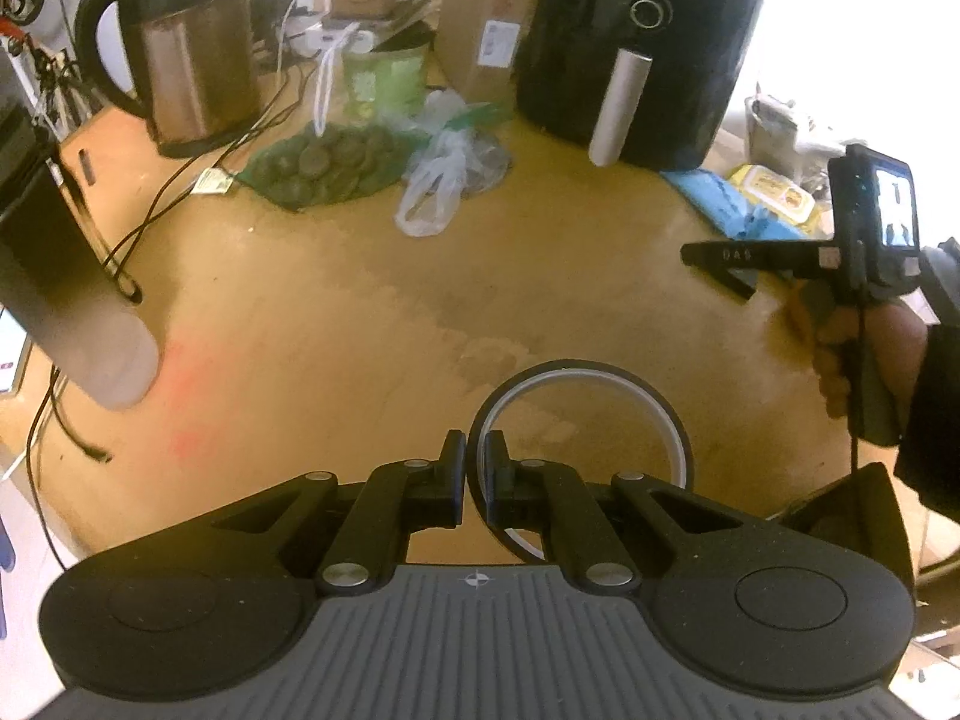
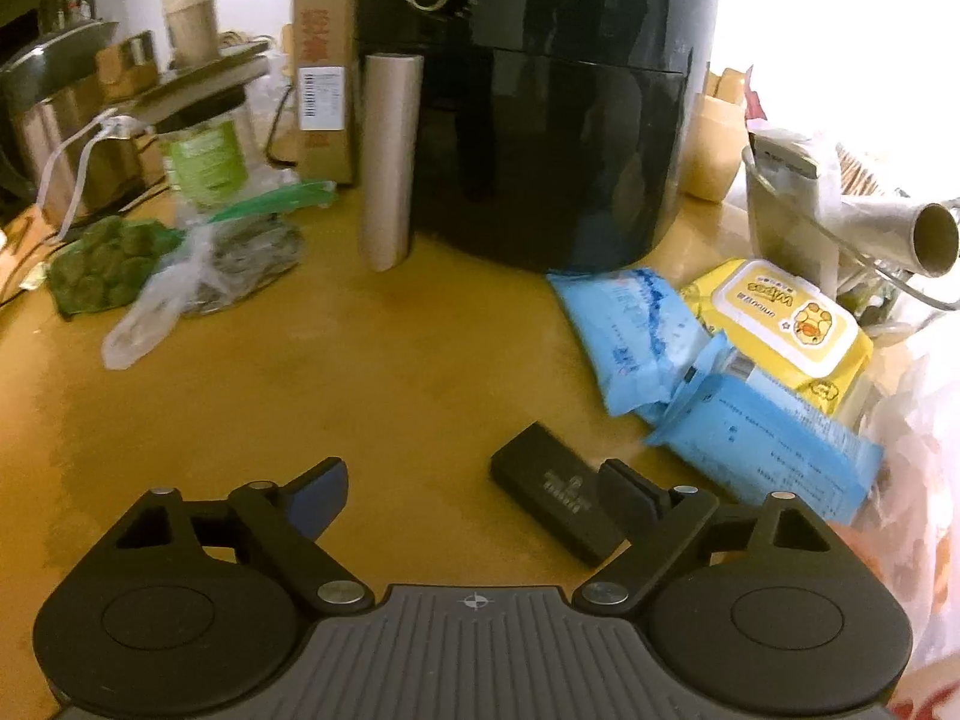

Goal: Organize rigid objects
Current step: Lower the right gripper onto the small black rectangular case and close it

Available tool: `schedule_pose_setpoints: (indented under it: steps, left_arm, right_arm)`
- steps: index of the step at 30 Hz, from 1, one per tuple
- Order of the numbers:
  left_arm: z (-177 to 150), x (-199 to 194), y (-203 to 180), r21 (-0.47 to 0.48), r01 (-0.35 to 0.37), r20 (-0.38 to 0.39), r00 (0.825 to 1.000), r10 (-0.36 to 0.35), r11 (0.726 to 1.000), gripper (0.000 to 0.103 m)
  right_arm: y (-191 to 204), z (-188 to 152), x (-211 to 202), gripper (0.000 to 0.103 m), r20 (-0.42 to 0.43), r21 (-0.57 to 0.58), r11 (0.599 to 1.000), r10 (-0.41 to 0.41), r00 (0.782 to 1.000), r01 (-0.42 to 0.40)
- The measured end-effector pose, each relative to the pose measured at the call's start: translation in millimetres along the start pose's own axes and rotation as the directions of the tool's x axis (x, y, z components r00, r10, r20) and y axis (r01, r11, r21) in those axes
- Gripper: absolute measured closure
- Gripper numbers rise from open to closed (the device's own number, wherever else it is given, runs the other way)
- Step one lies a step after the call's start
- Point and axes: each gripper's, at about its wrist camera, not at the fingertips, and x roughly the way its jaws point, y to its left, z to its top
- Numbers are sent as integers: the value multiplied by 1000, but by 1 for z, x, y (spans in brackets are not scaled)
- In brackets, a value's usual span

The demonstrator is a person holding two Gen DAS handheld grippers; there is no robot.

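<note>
In the left wrist view my left gripper (image 1: 475,450) is shut on the rim of a black tape roll (image 1: 606,373) with a white inner ring, held just above the yellow table (image 1: 360,312). My right gripper (image 1: 696,255) shows at the far right of that view, held in a hand. In the right wrist view my right gripper (image 2: 474,486) is open and empty. A small black rectangular box (image 2: 555,498) lies on the table just left of its right finger (image 2: 630,495), close to it.
A black air fryer (image 2: 540,102) stands at the back, a steel kettle (image 1: 186,60) far left. Blue wipe packs (image 2: 636,336) and a yellow wipe pack (image 2: 780,312) lie right. A green net bag (image 1: 324,165) and plastic bags (image 1: 444,174) lie behind; cables (image 1: 156,210) run left.
</note>
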Motion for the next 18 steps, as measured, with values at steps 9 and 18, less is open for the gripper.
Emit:
schedule_pose_setpoints:
  steps: [9,18]
  left_arm:
    - [-9,-7,19,-53,-34,-11,999,33,998,96]
    - [-11,-6,16,-72,-30,-15,999,29,997,96]
  right_arm:
    - [-20,8,40,23,-68,30,999,-14,998,16]
    - [-23,-3,35,36,-105,50,999,5,994,0]
